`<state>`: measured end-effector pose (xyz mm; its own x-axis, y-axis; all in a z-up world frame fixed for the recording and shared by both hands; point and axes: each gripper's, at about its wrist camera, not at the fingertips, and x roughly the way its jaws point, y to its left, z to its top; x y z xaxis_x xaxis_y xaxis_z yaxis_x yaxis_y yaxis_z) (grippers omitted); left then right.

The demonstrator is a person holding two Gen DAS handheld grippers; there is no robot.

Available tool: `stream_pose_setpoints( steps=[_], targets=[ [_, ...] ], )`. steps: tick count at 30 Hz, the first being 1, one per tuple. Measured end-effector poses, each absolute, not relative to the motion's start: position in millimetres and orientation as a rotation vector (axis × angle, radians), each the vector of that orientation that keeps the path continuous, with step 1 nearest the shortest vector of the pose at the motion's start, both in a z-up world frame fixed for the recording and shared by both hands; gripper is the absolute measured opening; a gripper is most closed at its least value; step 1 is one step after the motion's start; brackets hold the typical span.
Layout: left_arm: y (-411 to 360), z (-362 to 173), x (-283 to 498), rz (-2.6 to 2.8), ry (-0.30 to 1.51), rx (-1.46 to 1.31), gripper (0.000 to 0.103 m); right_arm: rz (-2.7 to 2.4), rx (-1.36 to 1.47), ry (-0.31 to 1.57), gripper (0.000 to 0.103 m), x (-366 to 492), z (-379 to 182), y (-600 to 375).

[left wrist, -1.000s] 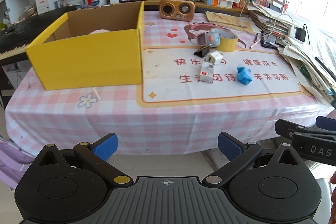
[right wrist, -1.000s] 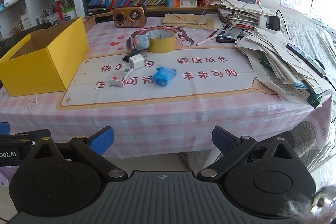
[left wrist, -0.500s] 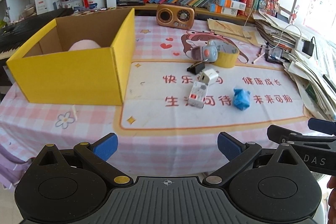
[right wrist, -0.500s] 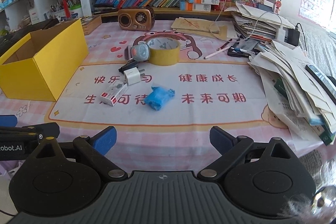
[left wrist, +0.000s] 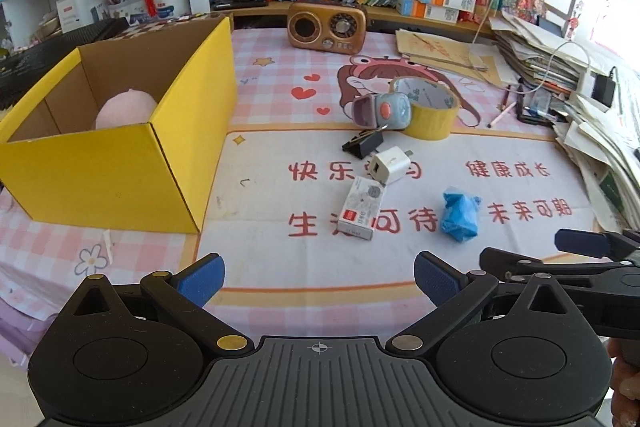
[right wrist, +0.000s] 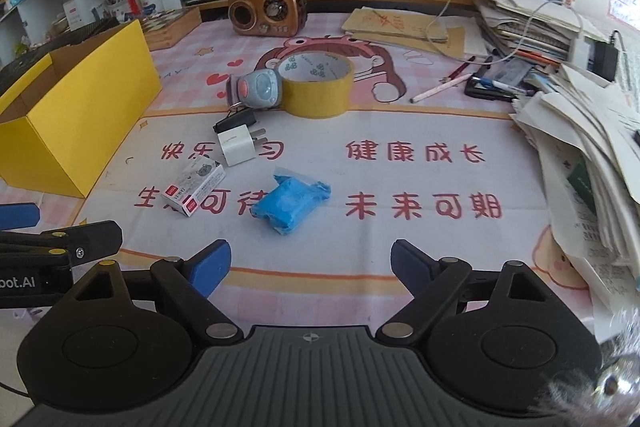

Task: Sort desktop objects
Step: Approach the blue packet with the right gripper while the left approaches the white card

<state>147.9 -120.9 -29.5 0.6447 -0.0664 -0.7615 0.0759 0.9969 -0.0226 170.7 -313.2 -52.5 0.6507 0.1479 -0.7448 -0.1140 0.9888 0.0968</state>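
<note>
On the printed mat lie a blue crumpled packet (right wrist: pixel 292 201) (left wrist: pixel 460 213), a small white carton (right wrist: pixel 196 189) (left wrist: pixel 360 209), a white charger plug (right wrist: pixel 238 147) (left wrist: pixel 390 165), a black binder clip (right wrist: pixel 234 123), a grey toy watch (right wrist: pixel 258 89) and a yellow tape roll (right wrist: pixel 316 87) (left wrist: pixel 430 111). A yellow box (left wrist: pixel 120 171) at the left holds a pink round thing (left wrist: pixel 124 107). My left gripper (left wrist: pixel 318 279) hangs open and empty over the mat's near edge. My right gripper (right wrist: pixel 311 267) is short of the blue packet, its jaws closing with nothing between them.
A brown radio (left wrist: pixel 326 27) stands at the back in front of a shelf of books. Stacks of papers (right wrist: pixel 580 131) crowd the right side of the table. Pens and a dark phone (right wrist: pixel 496 83) lie beside them. A black keyboard sits behind the box.
Both grippers have come forward from beyond the table's front edge to over the mat, so the objects look nearer. The right jaws have narrowed a little.
</note>
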Motion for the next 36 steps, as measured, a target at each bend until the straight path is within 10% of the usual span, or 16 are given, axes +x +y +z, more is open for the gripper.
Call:
stream_pose_setpoints(
  steps=[15, 29, 36],
  targets=[
    [-120.6, -34.6, 174.9, 0.007, 0.913, 0.010, 0.102, 0.275, -0.031, 0.909, 0.073, 231.7, -75.7, -297.9],
    [-136.4, -46.1, 199.3, -0.038, 0.938, 0.016, 0.098, 0.299, -0.045, 0.898, 0.029, 244.0, -79.6, -316.4],
    [-155.7, -60.9, 215.0, -0.089, 0.939, 0.062, 0.078, 0.265, -0.016, 0.871, 0.028, 240.2, -73.0, -335.3]
  ],
)
